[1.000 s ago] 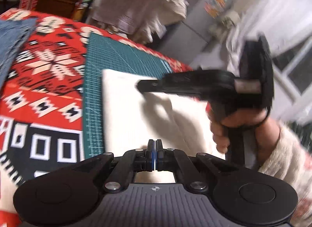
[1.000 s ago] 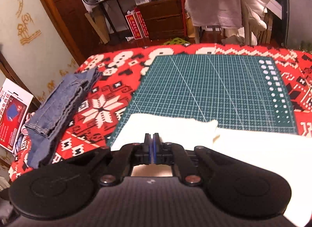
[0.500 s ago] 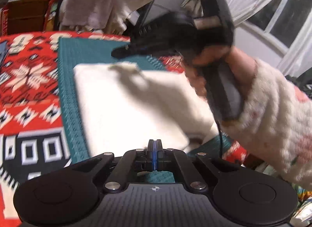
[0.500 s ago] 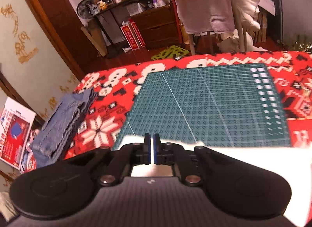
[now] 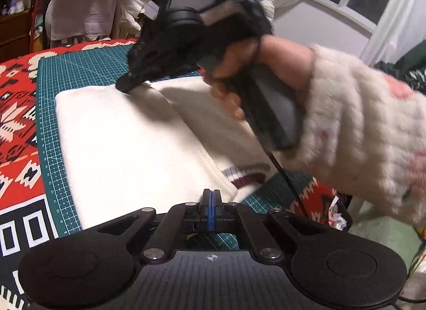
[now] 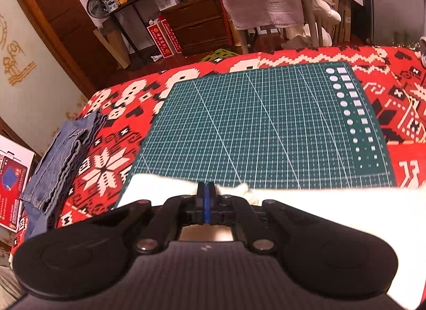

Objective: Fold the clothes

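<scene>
Left gripper [image 5: 211,198]: fingers pressed together, tips just over the near edge of the garment [image 5: 127,147]; no cloth shows between them. Right gripper [image 5: 127,86]: fingers likewise together, tips down on the garment's far edge; from its own camera [image 6: 205,192] a small ruck of cloth sits at the tips, but whether any is pinched cannot be told.

Garment: cream knit, folded to a rough rectangle, lying flat on the green cutting mat [image 6: 266,123] at its near end. In the left view its long axis runs from the near edge away toward the far edge. A second folded layer lies along its right side, with a dark striped ribbed band [image 5: 245,176] at the near right corner.

Hand [image 5: 261,70]: wrapped round the right gripper's handle, fingers curled under it, wrist raised, tool tilted downward. A fluffy white sleeve [image 5: 359,128] covers the forearm.

Mat rests on a red patterned cloth [image 6: 111,166]. Folded jeans [image 6: 58,160] lie well to the left of the mat.
</scene>
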